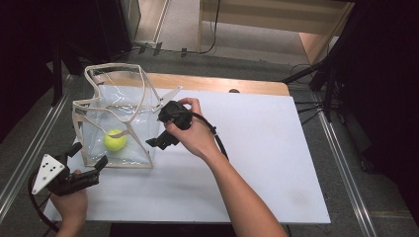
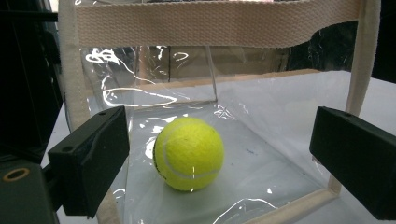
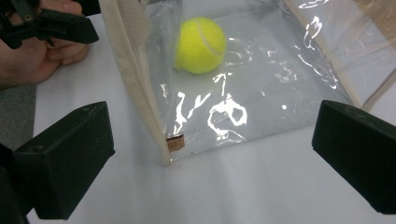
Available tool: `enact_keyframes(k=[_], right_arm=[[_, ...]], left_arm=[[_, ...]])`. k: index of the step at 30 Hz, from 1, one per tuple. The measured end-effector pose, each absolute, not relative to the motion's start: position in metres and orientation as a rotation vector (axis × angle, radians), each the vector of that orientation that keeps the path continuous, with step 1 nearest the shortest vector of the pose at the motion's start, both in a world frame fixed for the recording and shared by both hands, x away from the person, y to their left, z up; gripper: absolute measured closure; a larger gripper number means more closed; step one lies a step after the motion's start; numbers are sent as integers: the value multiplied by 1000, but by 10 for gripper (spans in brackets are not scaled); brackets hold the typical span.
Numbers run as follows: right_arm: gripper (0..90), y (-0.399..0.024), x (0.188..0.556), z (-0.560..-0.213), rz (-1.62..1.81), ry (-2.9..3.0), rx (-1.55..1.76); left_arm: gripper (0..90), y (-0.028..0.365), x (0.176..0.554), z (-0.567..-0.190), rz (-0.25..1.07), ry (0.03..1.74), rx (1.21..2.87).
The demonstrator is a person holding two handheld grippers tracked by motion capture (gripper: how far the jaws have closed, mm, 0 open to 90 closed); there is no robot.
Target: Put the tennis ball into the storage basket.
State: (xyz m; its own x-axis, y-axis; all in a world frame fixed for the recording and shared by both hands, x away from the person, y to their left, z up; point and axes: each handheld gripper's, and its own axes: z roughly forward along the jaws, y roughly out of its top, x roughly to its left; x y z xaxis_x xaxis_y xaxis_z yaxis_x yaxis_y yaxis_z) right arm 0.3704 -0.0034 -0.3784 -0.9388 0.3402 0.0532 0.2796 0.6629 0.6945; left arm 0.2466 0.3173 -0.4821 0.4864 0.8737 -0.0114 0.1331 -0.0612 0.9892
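Nearest the person, at the near left corner of the white rectangular table top (image 1: pixel 257 168), the left hand (image 1: pixel 71 205) holds the left black two-jaw gripper (image 1: pixel 91 158) with its grey three-cornered plate. Its jaws stand wide apart and hold nothing; they point at the near wall of the clear plastic tote bag with cream webbing trim (image 1: pixel 116 118), just short of it. In the left gripper view the bag's cream top band (image 2: pixel 215 23) runs across above the jaws, and the yellow-green felt tennis ball (image 2: pixel 188 153) sits between them, beyond the clear wall.

A little farther in, the bag stands upright on the table's left part, mouth open upward, its cream handles (image 1: pixel 123 74) rising above the rim. The tennis ball (image 1: pixel 115 139) lies on the bag's floor, toward the near left corner of the bag.

Just right of the bag, the right hand (image 1: pixel 195 136) holds the right black two-jaw gripper (image 1: pixel 160 140), tilted down toward the bag's near right corner. Its jaws are also spread wide and empty. The right gripper view looks down on that cream corner seam (image 3: pixel 140 88), which stands between the jaws, with the ball (image 3: pixel 201 45) inside the bag past it and the left hand (image 3: pixel 39 53) beyond the bag's edge.

Beyond the bag, a wooden strip (image 1: pixel 222 84) lines the table's far edge, and grey floor (image 1: pixel 237 44) lies behind it.
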Motion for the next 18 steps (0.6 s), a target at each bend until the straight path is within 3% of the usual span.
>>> enact_keyframes(k=[18], right_arm=[[0, -36, 357, -410, 1226, 2705, 594]], left_arm=[[54, 317, 246, -482, 772, 910, 1532]])
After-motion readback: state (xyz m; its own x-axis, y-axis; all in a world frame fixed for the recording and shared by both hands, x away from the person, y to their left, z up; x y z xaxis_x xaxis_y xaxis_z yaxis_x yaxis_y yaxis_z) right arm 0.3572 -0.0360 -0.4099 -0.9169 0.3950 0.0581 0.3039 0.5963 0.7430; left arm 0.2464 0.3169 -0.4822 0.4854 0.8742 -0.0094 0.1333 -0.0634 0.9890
